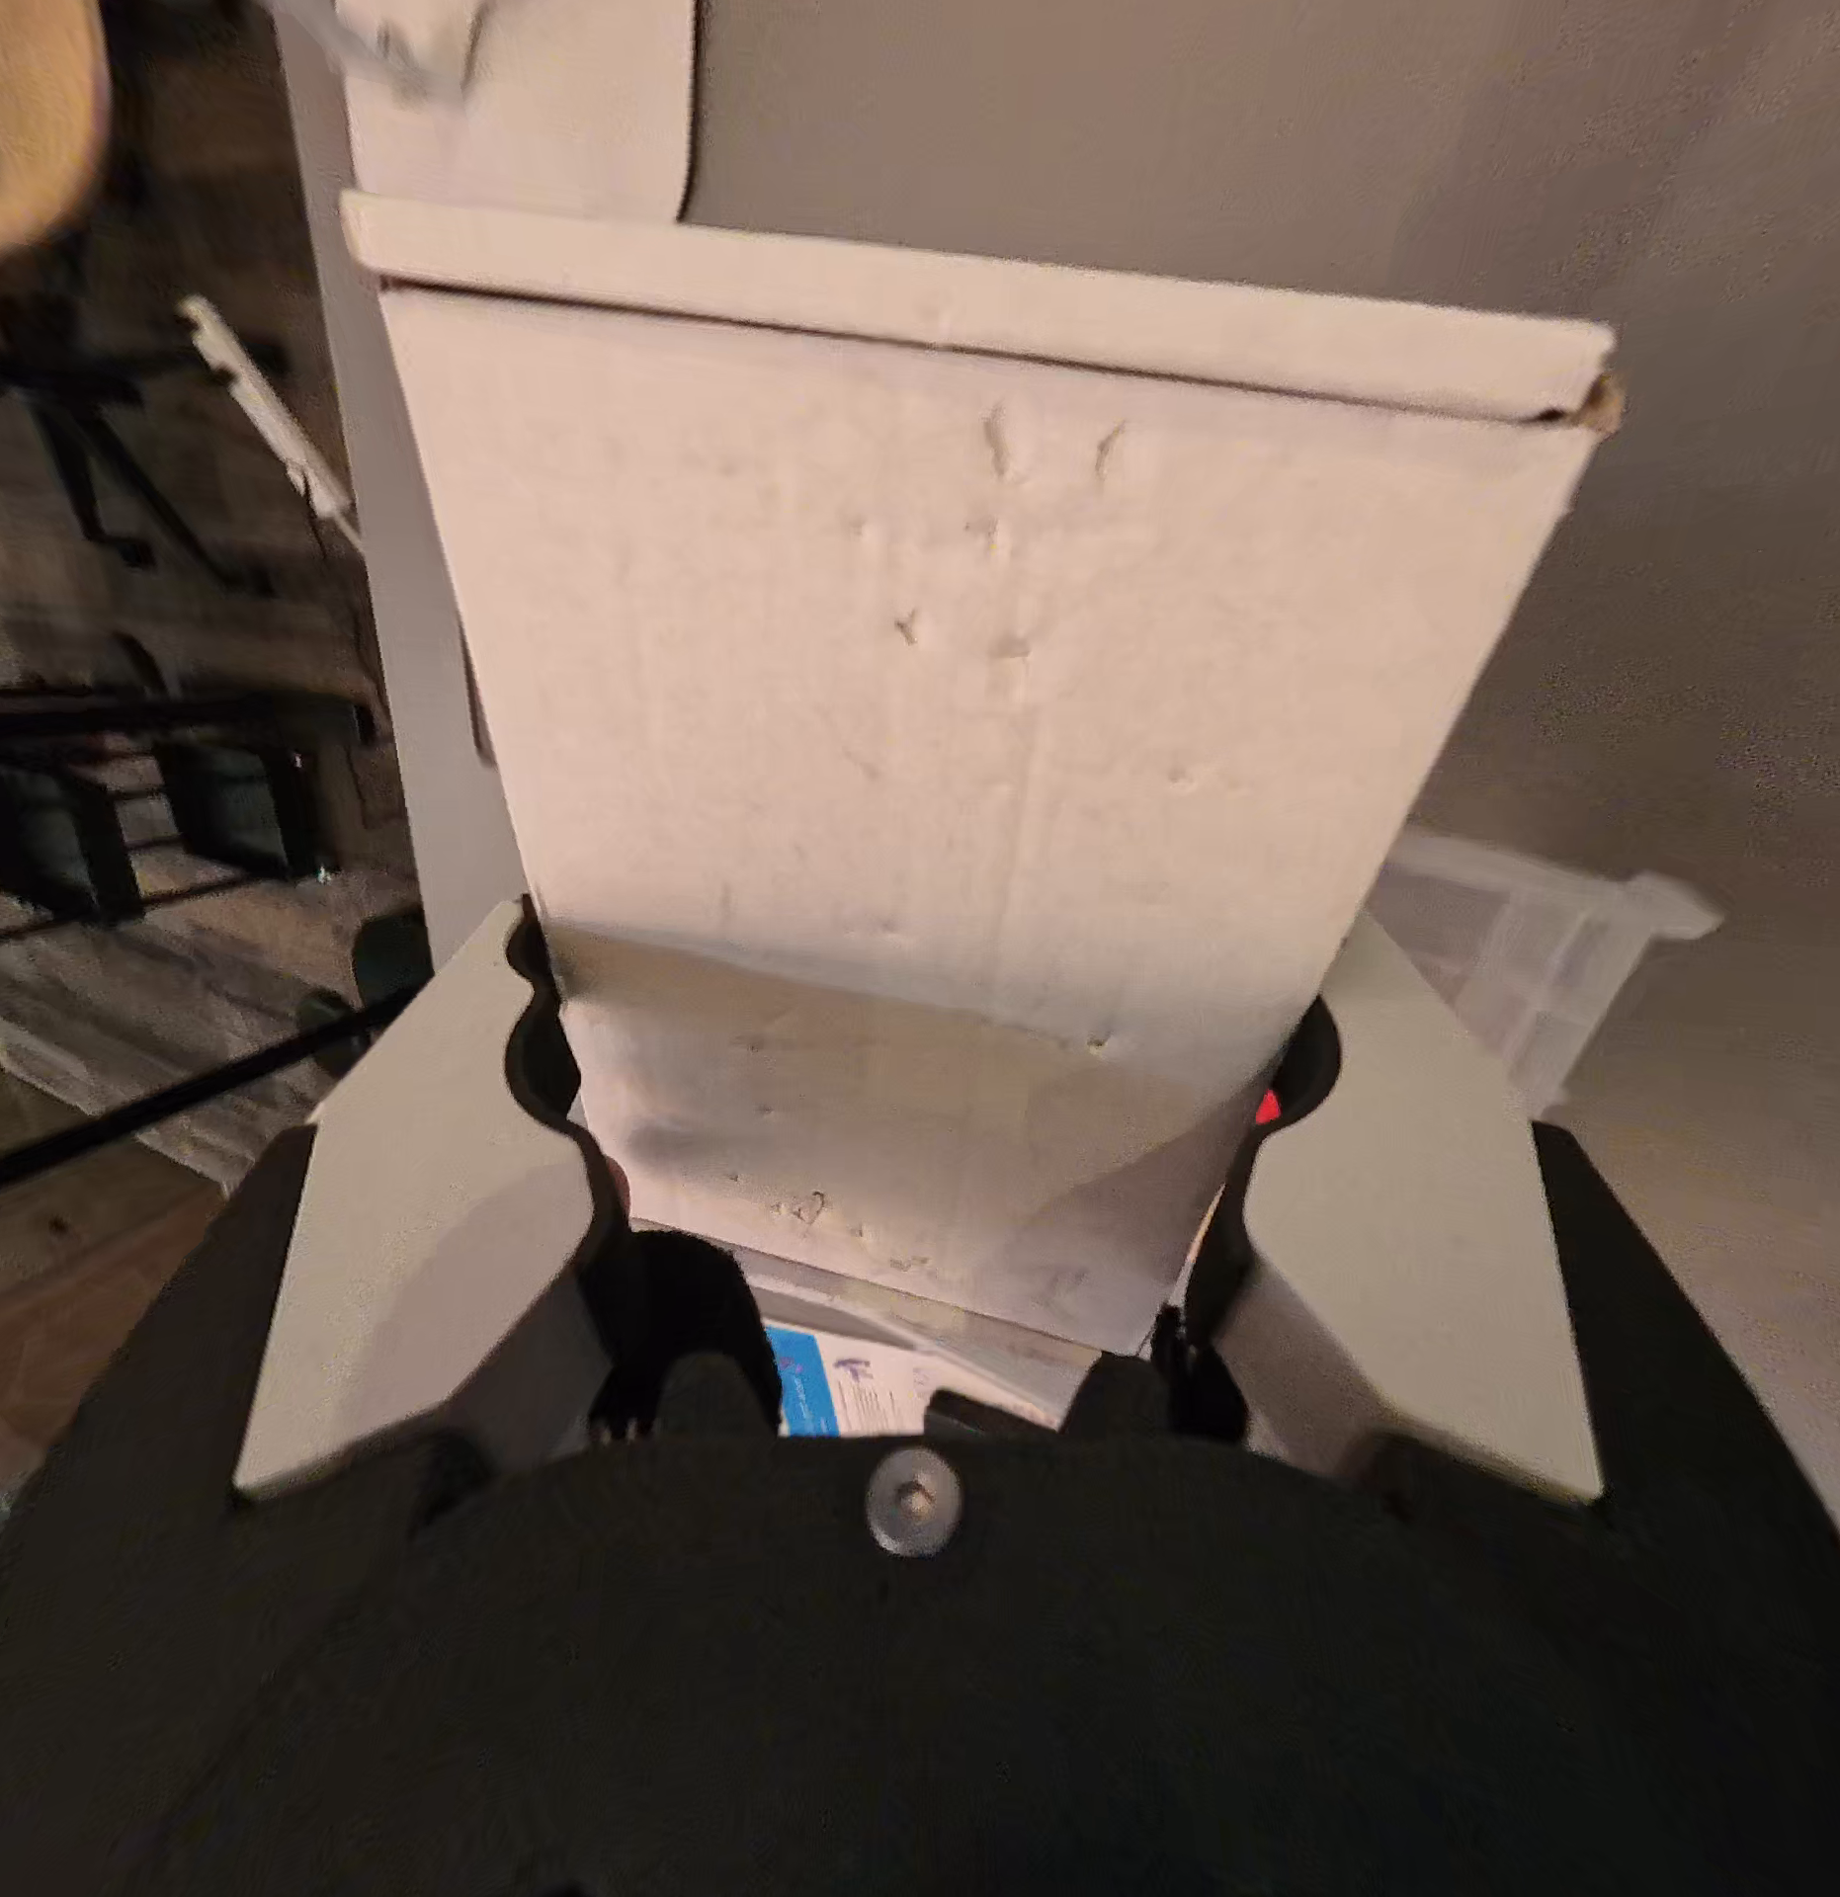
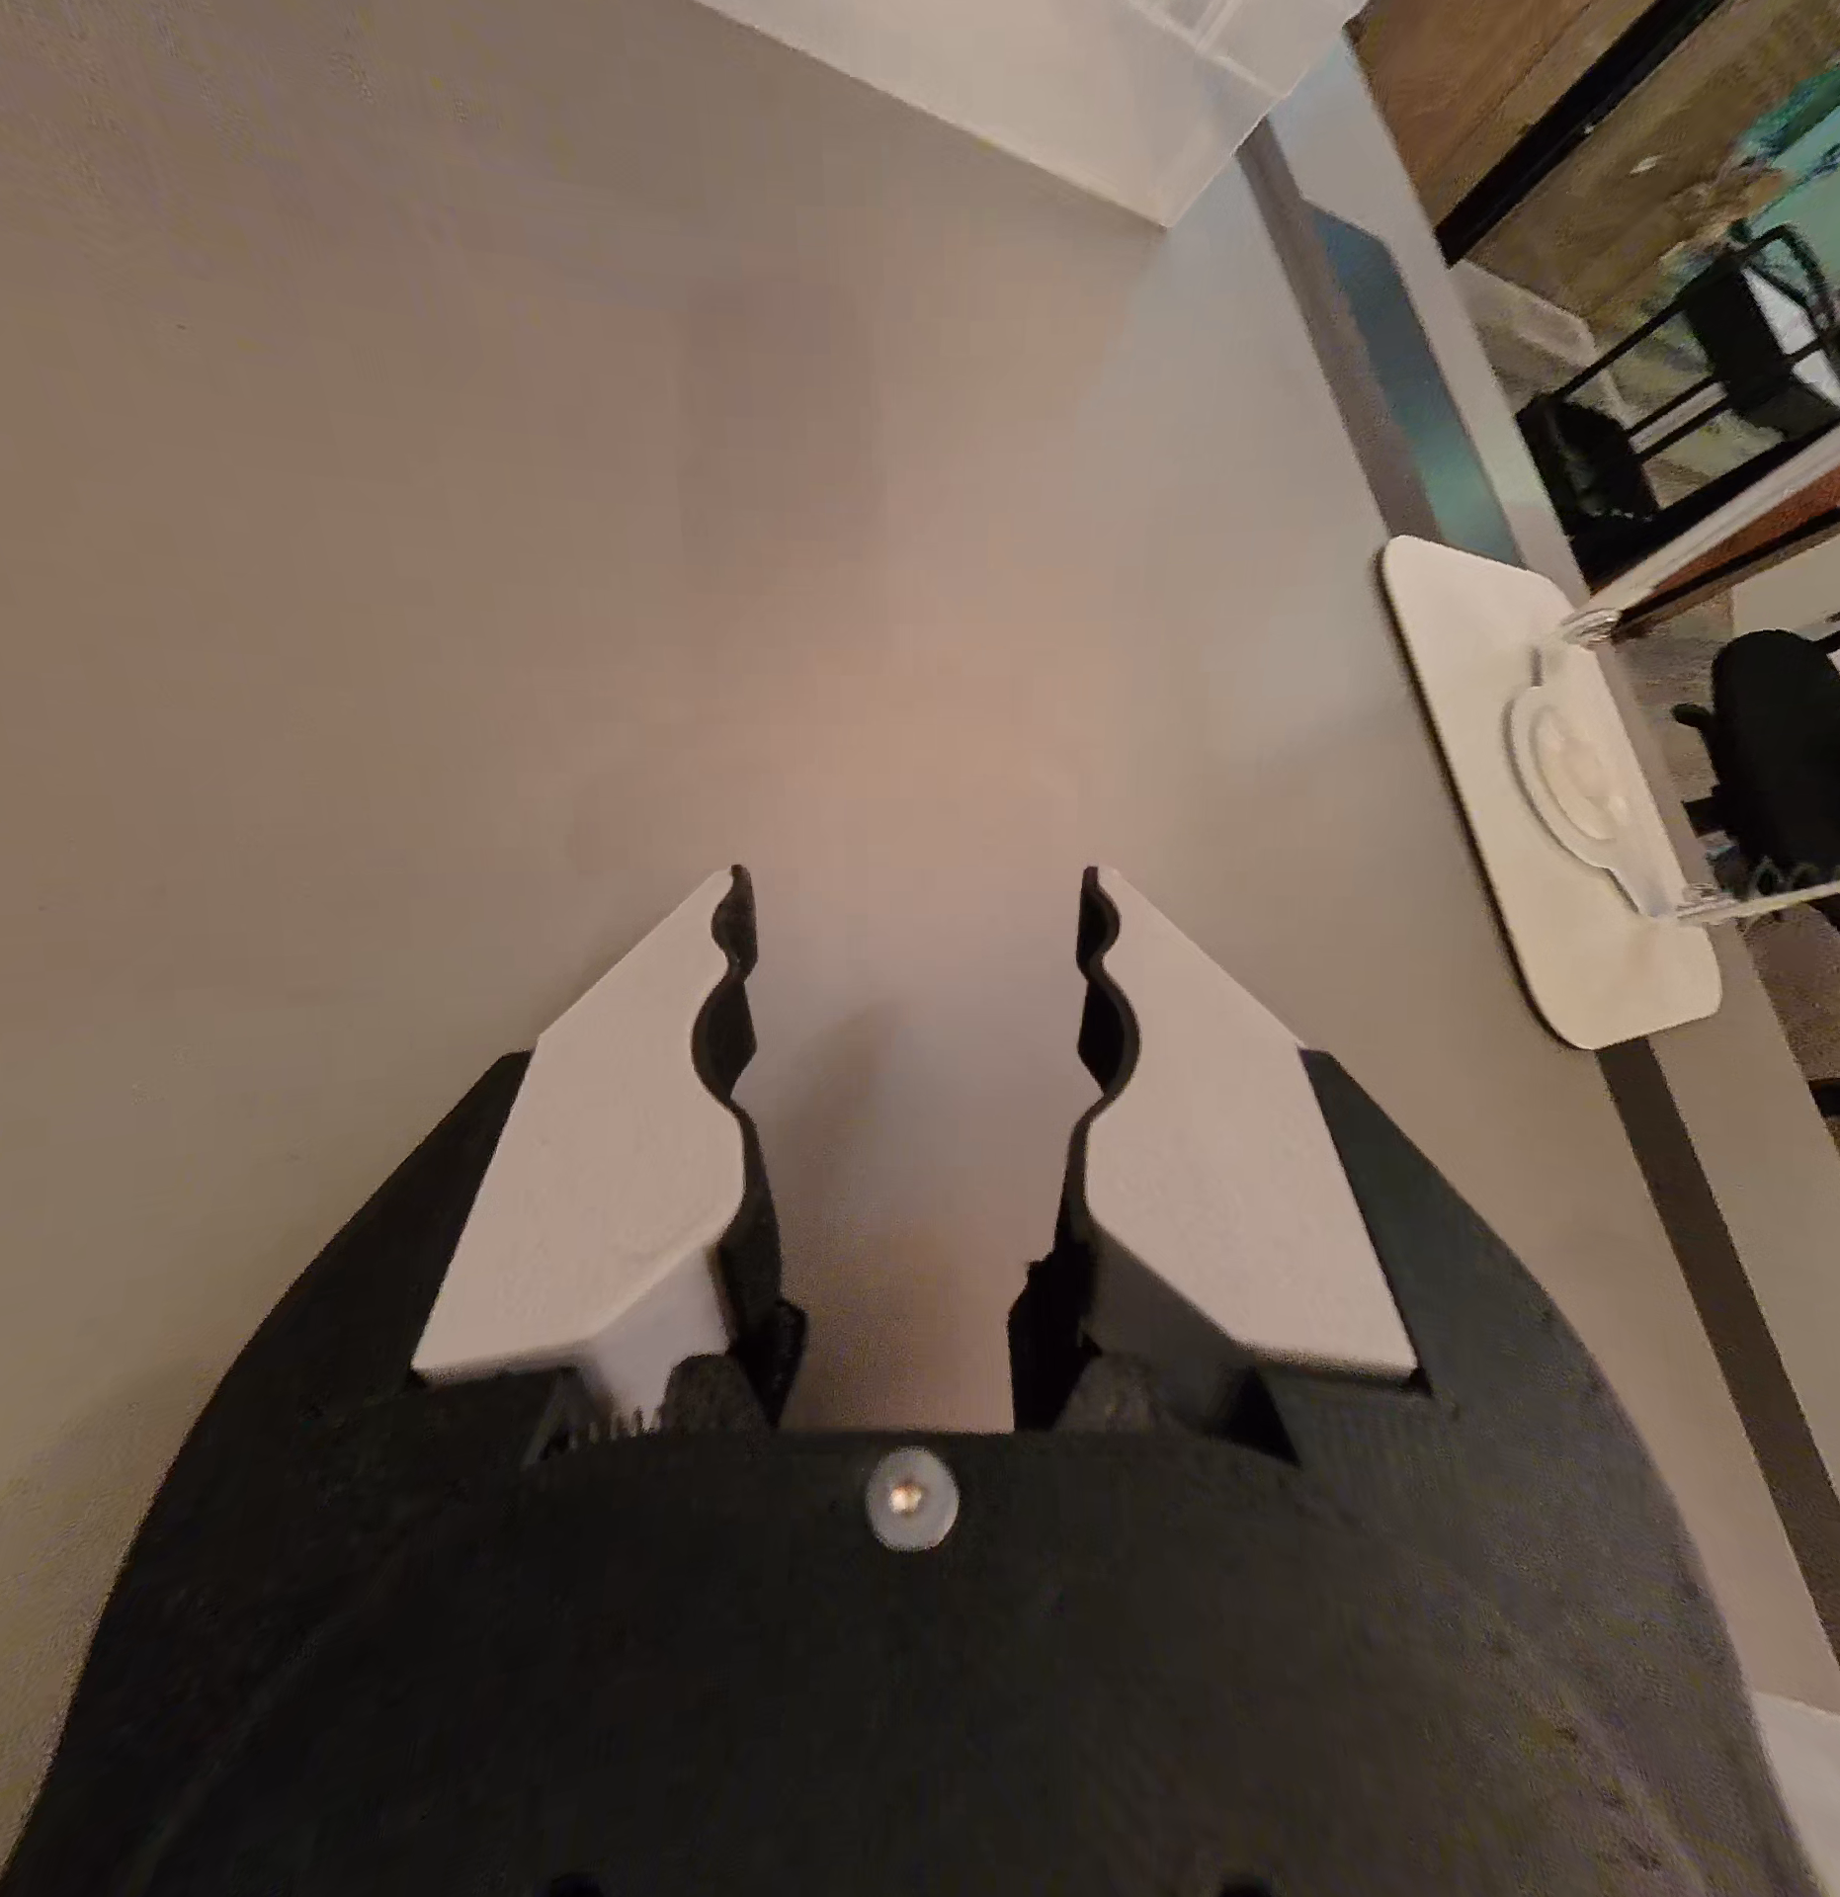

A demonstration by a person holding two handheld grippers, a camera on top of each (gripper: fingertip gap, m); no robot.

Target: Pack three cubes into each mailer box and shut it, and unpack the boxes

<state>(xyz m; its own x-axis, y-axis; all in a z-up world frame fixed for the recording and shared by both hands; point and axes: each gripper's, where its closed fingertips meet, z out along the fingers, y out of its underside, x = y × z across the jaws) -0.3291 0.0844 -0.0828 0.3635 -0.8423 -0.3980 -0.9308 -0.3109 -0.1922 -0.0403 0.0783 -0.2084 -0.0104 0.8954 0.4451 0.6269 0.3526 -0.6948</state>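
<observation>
A white cardboard mailer box fills the left wrist view, closed and dented, lifted and tilted away over the grey table. My left gripper is shut on its near end, one finger on each side wall. A small red spot shows by the right finger; I cannot tell what it is. No cube shows plainly in either view. My right gripper is open and empty, held over bare grey table.
A clear plastic bin stands right of the box, and one shows at the far table edge. Another white box lies beyond. A blue-and-white paper lies under the box. A white base plate sits by the right table edge.
</observation>
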